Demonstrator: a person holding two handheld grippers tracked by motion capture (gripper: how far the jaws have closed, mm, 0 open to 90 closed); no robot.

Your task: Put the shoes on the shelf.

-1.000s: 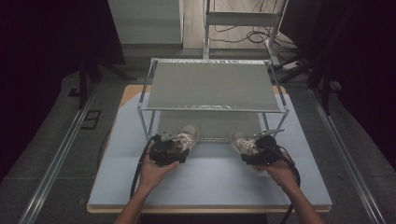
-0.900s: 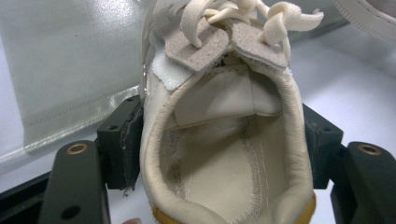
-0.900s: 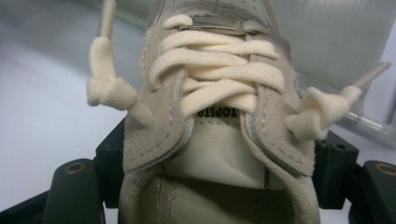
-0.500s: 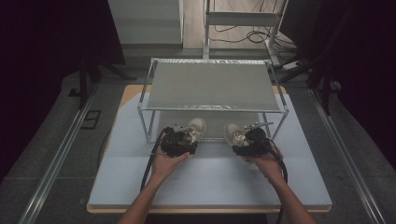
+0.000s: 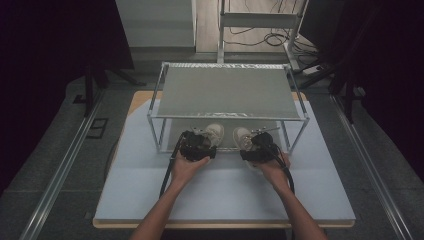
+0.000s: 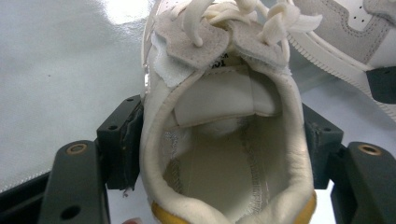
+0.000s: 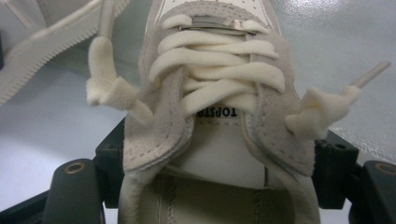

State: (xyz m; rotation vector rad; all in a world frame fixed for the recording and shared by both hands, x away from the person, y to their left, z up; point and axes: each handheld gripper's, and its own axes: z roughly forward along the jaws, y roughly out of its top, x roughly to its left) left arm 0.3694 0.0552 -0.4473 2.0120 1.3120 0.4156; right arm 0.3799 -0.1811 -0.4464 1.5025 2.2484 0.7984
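Left shoe point(image 6: 224, 140) clamped in left tool point(image 6: 219, 144), right shoe point(image 7: 219, 116) in right tool point(image 7: 219, 158)

The left shoe point(image 6: 224, 140) is soft cream cloth with fuzzy laces point(image 6: 233, 14). The table point(image 5: 225, 195) top is smooth and shiny. The rack point(image 5: 227, 92) is metal.

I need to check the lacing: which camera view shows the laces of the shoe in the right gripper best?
The right gripper view: the laces lie close up, rows distinct. The high view shows that shoe small and dim at the rack's edge; the left gripper view catches just its side.
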